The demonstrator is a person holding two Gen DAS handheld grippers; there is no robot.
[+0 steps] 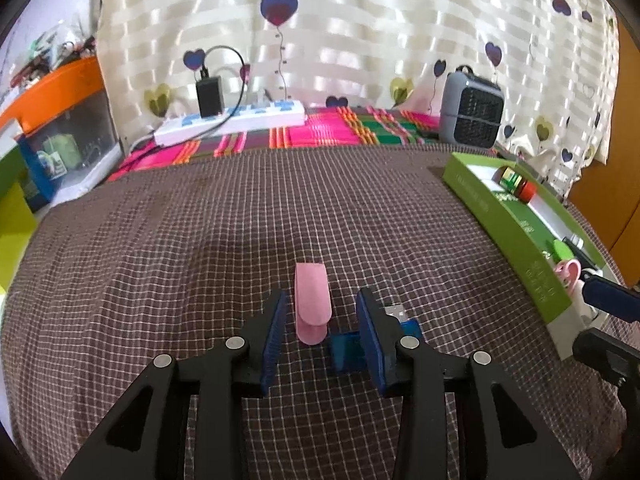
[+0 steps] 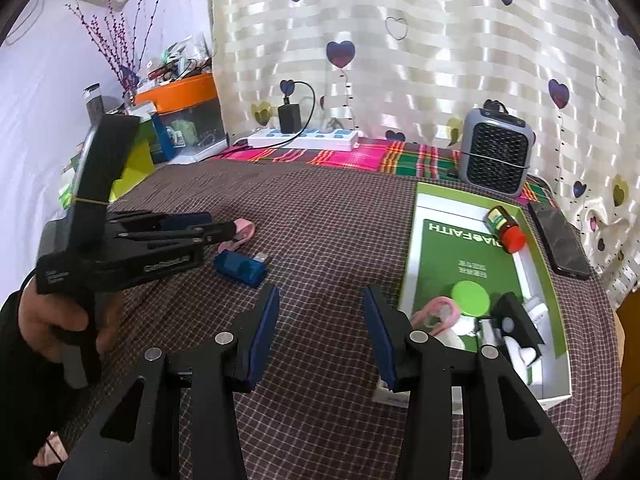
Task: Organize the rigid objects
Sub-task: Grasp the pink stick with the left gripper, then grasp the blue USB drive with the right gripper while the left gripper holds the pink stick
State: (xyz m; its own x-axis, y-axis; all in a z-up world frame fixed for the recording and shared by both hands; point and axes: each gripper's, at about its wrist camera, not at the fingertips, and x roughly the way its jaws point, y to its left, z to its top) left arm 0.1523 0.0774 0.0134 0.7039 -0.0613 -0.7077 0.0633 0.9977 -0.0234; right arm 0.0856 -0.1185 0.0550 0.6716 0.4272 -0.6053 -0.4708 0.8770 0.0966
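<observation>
Pink clip (image 1: 312,304) lying flat on the brown checked cloth (image 1: 200,240) of the bench, right between the two open fingers of the left gripper (image 1: 322,334), not squeezed. Just beside the clip, a blue USB stick (image 2: 240,266), also on the cloth, partly behind the left gripper's right finger. No telling whether clip and stick touch.

Over to the right, a green box (image 2: 554,276) open on top, holding a small brown bottle with a red cap (image 2: 505,227), a round green lid (image 2: 470,298), a pink ring-shaped thing (image 2: 438,312) and some white and black bits too small to name. Right gripper (image 2: 320,330) wide open, holding nothing, low over the cloth beside the box's near corner. Black phone (image 2: 558,238) flat just right of the box.

Farther back, a grey little heater (image 2: 496,152), a white power strip (image 2: 302,138) with a black charger (image 2: 290,118) plugged in, and a heart-patterned curtain (image 2: 400,40).
</observation>
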